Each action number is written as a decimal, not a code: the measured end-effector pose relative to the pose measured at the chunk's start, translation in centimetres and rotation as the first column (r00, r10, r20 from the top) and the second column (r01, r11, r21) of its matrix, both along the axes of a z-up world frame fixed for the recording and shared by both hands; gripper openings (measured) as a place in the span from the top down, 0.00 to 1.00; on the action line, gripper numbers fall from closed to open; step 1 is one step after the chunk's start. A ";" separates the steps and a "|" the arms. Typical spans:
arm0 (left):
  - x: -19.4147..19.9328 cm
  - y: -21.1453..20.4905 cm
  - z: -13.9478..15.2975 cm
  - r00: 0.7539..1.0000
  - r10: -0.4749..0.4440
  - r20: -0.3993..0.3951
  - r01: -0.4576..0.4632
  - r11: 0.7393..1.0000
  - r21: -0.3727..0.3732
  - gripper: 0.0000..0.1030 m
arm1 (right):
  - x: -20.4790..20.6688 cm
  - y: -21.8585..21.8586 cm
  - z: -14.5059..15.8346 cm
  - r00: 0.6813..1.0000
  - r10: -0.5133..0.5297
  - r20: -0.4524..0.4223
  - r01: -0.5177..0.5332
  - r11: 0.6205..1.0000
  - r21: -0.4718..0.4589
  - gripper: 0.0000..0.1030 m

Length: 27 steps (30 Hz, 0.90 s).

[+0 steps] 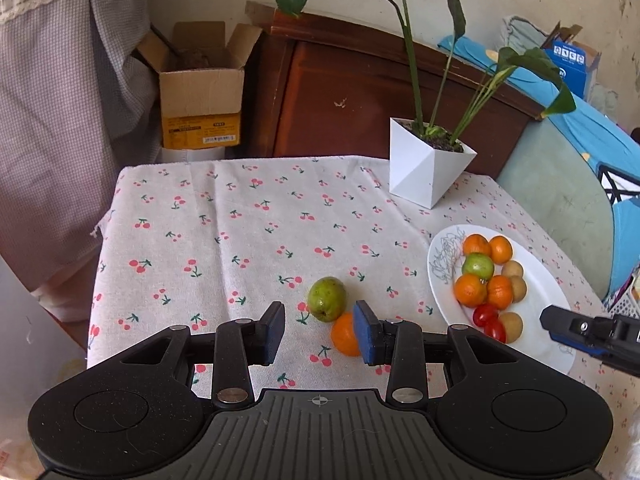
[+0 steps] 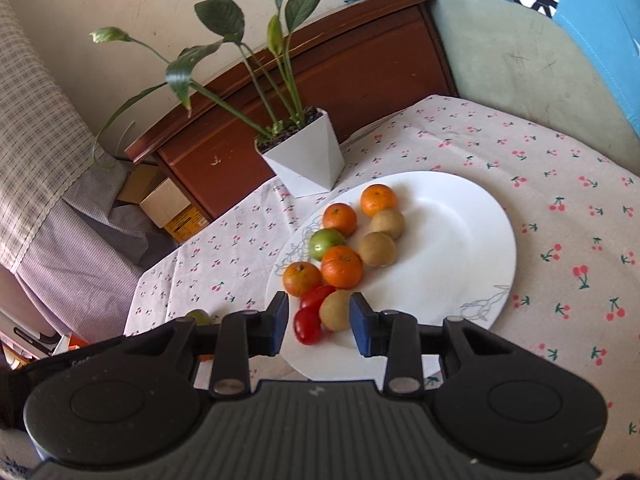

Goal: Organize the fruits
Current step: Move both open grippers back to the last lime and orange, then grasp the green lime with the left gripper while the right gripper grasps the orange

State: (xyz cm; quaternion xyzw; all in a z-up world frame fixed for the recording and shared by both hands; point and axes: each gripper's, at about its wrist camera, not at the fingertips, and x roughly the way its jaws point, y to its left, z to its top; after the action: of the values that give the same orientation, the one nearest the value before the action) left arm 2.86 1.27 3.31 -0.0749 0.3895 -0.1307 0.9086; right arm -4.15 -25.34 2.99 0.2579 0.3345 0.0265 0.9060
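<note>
Fruit is lying in 2 places on the cherry-print tablecloth (image 1: 240,220). A green pear (image 1: 327,299) and an orange (image 1: 345,335) are sitting loose on the cloth, touching each other, just ahead of the left gripper (image 1: 320,330). That gripper's jaws are standing apart with nothing between the pads; the orange is showing partly behind the right-hand pad (image 1: 368,332), and whether it is touching is unclear. The white plate (image 2: 460,232) is holding the rest: 4 oranges (image 2: 341,267), 1 green fruit (image 2: 325,243), 3 brown round fruits (image 2: 377,249) and 2 small red tomatoes (image 2: 307,325), grouped along its left half. The right gripper (image 2: 319,326) is hovering over the near edge of the plate, jaws parted and gripping nothing, with a tomato and a brown fruit showing in the gap. A potted plant (image 1: 428,164) in a white angular pot is standing beyond the plate.
</note>
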 end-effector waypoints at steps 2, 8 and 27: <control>0.5 0.0 -0.1 1.000 0.006 -0.005 -0.006 1.000 0.000 0.65 | 0.3 0.9 0.0 0.999 0.032 0.004 -0.032 0.999 -0.001 0.66; 2.3 0.3 -0.5 0.999 0.021 -0.050 -0.023 0.999 -0.033 0.65 | 1.4 4.4 -0.6 0.987 0.160 0.005 -0.160 0.987 0.002 0.66; 4.3 1.6 -1.3 0.994 0.052 -0.097 -0.062 0.993 -0.105 0.65 | 4.1 10.9 -2.8 0.950 0.311 0.002 -0.308 0.942 -0.132 0.58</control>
State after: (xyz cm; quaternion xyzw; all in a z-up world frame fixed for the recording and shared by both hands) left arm 7.16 2.90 1.97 -0.1409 0.4219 -0.1219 0.8873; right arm -0.05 -14.48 0.17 0.1425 0.3614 0.1496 0.9092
